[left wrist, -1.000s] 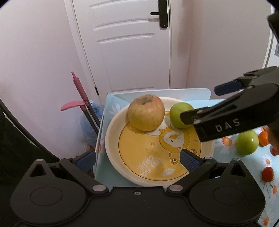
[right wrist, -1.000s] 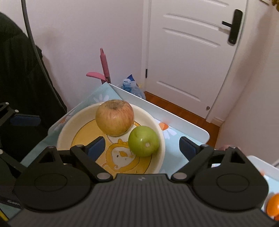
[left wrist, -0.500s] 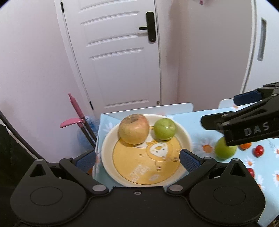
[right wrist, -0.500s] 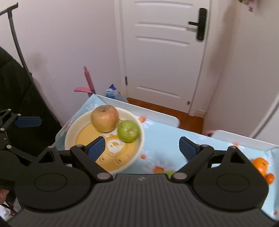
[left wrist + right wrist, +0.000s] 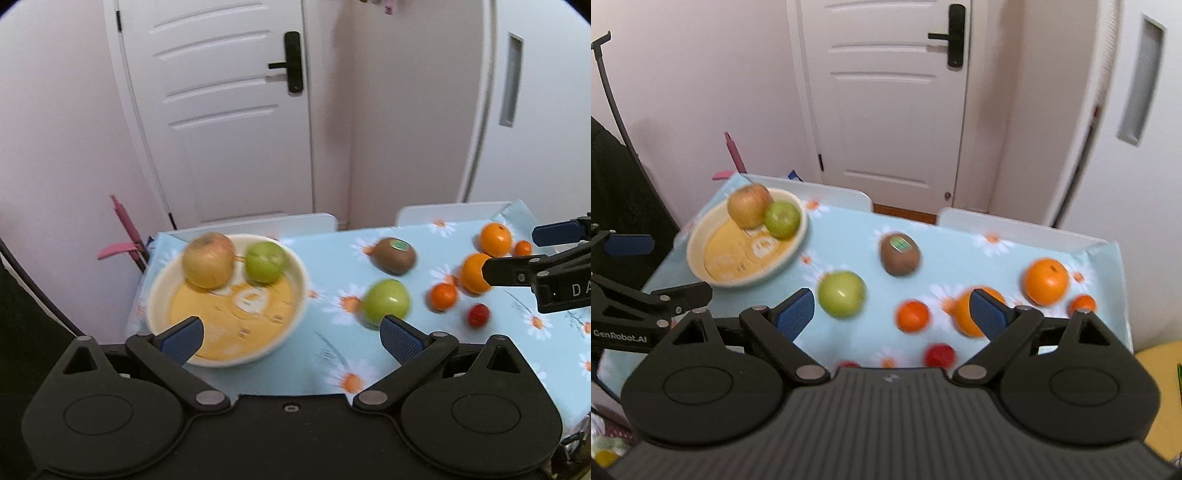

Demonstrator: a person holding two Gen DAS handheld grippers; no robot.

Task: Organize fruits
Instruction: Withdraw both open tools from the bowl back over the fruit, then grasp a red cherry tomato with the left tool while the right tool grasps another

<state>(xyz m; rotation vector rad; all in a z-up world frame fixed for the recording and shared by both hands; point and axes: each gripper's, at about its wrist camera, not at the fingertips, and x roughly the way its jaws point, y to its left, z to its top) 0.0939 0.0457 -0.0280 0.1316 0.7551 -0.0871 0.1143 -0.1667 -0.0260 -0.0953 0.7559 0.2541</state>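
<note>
Pale-blue daisy-print cloth is covering the worktop [image 5: 849, 236], and on it the loose fruit is lying scattered to the right of the cream and yellow bowl [image 5: 295, 254]. Two fruits are already being held by the bowl: a russet apple [image 5: 208, 264] and a small green apple [image 5: 266, 262], touching each other at the far rim. A second green apple [image 5: 842, 293] is lying just ahead of the right tongs [image 5: 892, 314], slightly left of their centre line; being round, it offers no long axis to align with. Both pairs of tongs are being held wide apart and empty, the left tongs [image 5: 291, 338] hovering over the bowl's near rim. The loose green apple is judged nearer the right tongs, though it is lying between the two. The kiwi [image 5: 899, 254] is lying further back, long axis roughly crosswise. Oranges [image 5: 1045, 282] and smaller red fruit [image 5: 940, 354] are being crowded towards the right edge, which is dropping away close by. Open cloth is being left between apple and bowl, so a clear leftward carry is judged possible.
</note>
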